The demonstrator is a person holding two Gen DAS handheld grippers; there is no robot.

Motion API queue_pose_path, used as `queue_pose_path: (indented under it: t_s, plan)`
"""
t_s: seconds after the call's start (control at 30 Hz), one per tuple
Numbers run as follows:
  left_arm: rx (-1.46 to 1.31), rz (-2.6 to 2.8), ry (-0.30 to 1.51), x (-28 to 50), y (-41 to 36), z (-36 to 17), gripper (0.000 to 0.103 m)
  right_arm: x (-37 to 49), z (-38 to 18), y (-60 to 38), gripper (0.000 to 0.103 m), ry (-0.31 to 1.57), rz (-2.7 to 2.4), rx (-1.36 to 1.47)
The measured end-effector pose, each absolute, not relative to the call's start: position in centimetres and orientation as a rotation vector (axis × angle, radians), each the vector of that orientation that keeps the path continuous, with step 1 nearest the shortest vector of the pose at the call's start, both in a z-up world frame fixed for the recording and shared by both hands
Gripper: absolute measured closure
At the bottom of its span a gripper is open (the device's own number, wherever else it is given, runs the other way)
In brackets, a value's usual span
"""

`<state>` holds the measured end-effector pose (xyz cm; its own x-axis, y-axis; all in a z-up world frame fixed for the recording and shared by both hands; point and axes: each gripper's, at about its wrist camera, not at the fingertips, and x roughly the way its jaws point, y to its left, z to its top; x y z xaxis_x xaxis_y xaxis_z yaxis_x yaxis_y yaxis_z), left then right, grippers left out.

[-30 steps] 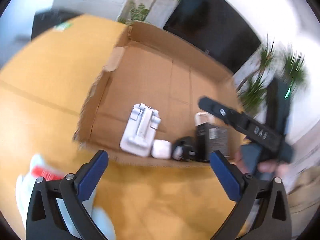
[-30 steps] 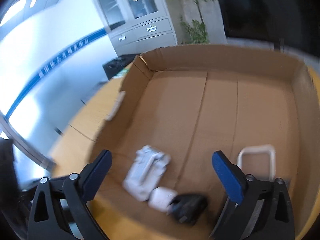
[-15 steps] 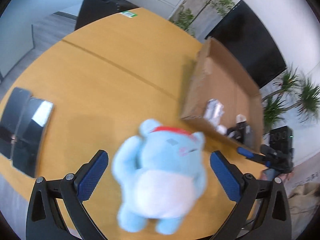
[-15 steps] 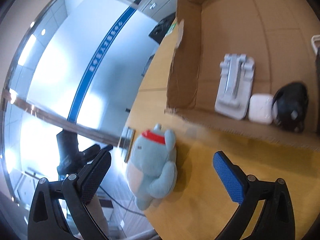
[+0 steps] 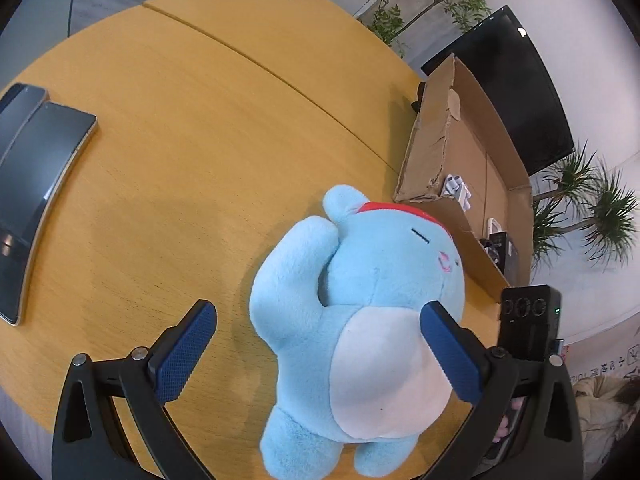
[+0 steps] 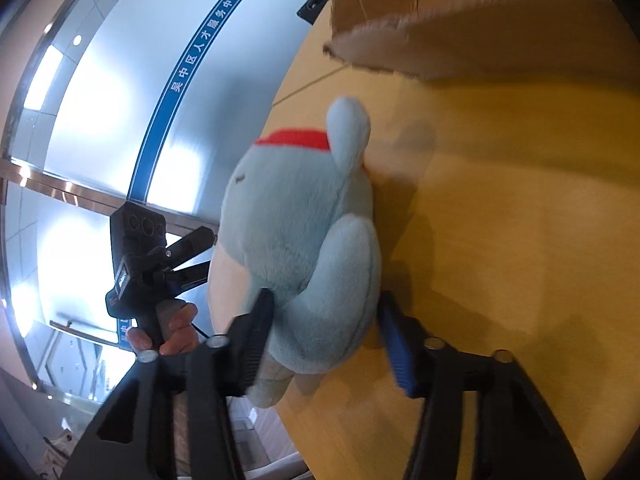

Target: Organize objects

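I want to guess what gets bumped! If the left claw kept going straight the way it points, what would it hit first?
Most likely the blue plush toy. It already sits between the open left claw fingers, toward the right one. Depth is hard to judge.

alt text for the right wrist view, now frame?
The right gripper is closing around the lower body of a light blue plush toy with a red band, lying on a wooden table. A cardboard box sits beyond it, and the left gripper hovers open at the left.

Bright daylight, window glare, fisheye warp
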<state>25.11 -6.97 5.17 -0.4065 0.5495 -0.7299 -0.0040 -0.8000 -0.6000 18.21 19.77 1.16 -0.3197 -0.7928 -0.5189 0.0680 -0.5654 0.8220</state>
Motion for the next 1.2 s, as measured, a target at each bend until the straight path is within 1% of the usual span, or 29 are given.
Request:
queue_pose_path:
  t_s: [0.1,0.17,0.3,0.47,0.67,0.73,0.77,0.8,0.83,0.9,0.93,1.03,1.07,1.13,1.17,1.2]
  plan:
    - [-1.46,2.246,-0.756,25.4,-6.5,4.9,0.001,18.3,0.9,19.9,0.076,-0.969,-1.934,1.314]
    - [-1.444,2.238,-0.762,25.7,-6.3,5.0,0.001,18.4,1.0,20.1,0.079,-0.946,-1.944,1.322]
    - [-1.436,2.277,-0.716,26.1,-5.7,5.3,0.001,19.1,0.9,21.3,0.079,-0.893,-1.959,1.365]
    - [-1.451,2.343,-0.521,26.6,-2.9,5.2,0.001,20.5,1.7,23.8,0.079,-0.767,-2.011,1.416]
    - [-1.4,2.295,-0.464,26.3,0.4,5.3,0.002,21.2,2.8,26.1,0.079,-0.695,-2.069,1.421]
    - [-1.38,2.282,-0.439,26.4,1.2,5.4,0.012,21.3,2.9,26.8,0.079,-0.699,-2.081,1.419]
    - [-1.38,2.271,-0.428,26.4,1.6,5.4,0.029,21.4,3.0,27.1,0.079,-0.706,-2.085,1.415]
    - [-1.394,2.254,-0.424,26.3,1.9,5.2,0.045,21.5,3.1,27.4,0.079,-0.711,-2.088,1.41]
    - [-1.405,2.234,-0.434,26.1,2.1,5.1,0.049,21.7,3.2,27.7,0.079,-0.716,-2.085,1.401]
    - [-1.413,2.196,-0.477,25.8,2.2,4.8,0.066,21.7,3.5,28.1,0.079,-0.722,-2.082,1.382]
    - [-1.413,2.183,-0.489,25.6,2.1,4.8,0.07,22.0,3.7,27.5,0.079,-0.722,-2.083,1.378]
    - [-1.42,2.19,-0.472,25.6,2.6,4.8,0.071,22.0,3.8,27.4,0.078,-0.712,-2.097,1.366]
    - [-1.419,2.183,-0.465,25.9,2.8,4.7,0.071,22.0,3.8,27.6,0.076,-0.712,-2.105,1.363]
    - [-1.434,2.17,-0.459,26.0,2.7,4.5,0.067,22.2,3.6,27.5,0.073,-0.716,-2.116,1.356]
    - [-1.443,2.162,-0.464,26.0,2.4,4.3,0.062,22.4,3.5,27.7,0.072,-0.719,-2.12,1.357]
    - [-1.443,2.151,-0.472,26.0,2.4,4.2,0.062,22.3,3.4,27.7,0.072,-0.719,-2.12,1.358]
